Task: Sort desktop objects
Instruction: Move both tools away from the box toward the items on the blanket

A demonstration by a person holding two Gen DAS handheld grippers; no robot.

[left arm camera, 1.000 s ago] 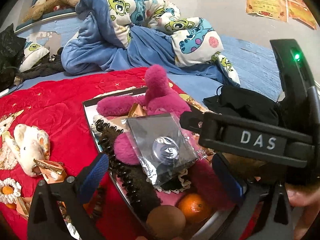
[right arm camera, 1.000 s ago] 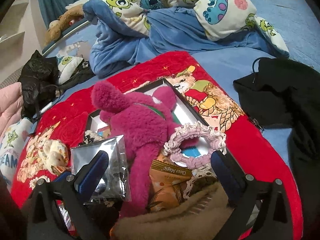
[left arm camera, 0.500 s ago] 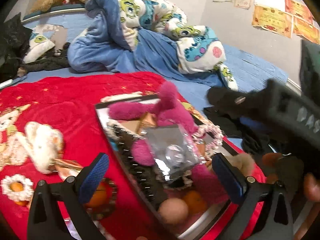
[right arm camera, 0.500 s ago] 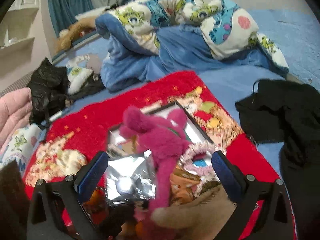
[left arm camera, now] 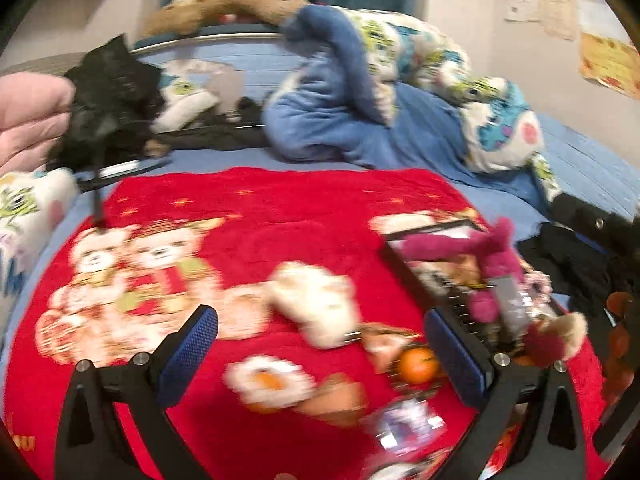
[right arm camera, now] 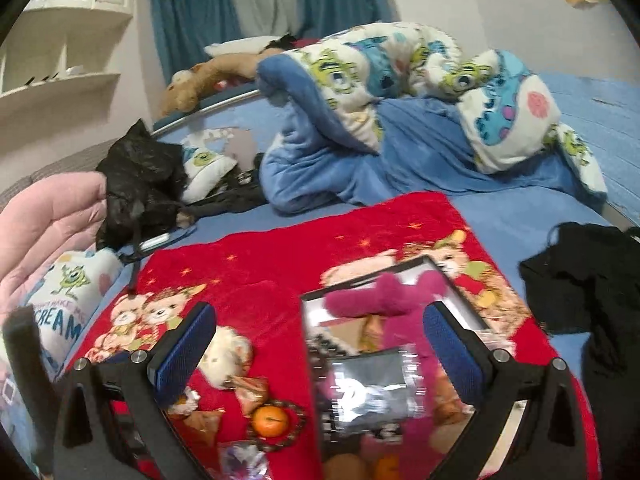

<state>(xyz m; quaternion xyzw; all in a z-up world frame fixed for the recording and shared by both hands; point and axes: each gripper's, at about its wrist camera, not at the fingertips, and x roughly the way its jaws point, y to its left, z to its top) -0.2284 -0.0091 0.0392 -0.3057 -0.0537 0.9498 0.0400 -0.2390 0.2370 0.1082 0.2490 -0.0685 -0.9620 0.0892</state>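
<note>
A dark tray (right arm camera: 458, 280) on the red blanket (right arm camera: 260, 264) holds a magenta plush toy (right arm camera: 384, 300), a silver foil bag (right arm camera: 372, 384) and other small items. The tray also shows at the right in the left wrist view (left arm camera: 404, 268). Loose on the blanket lie a white plush toy (left arm camera: 316, 300), an orange (left arm camera: 418, 364), a small snack packet (left arm camera: 404, 428) and a white ring with an orange (left arm camera: 268, 380). My left gripper (left arm camera: 320, 354) is open and empty above these loose items. My right gripper (right arm camera: 320, 348) is open and empty above the tray's left edge.
A blue quilt with cartoon print (right arm camera: 400, 92) is heaped behind the red blanket. Black clothing (right arm camera: 592, 280) lies at the right, a black bag (right arm camera: 140, 184) and a pink quilt (right arm camera: 48, 216) at the left. A brown plush (left arm camera: 224, 12) lies along the headboard.
Both grippers have pulled back and up from the tray. The left view has swung left, so the tray now sits at its right and the loose items lie between its fingers.
</note>
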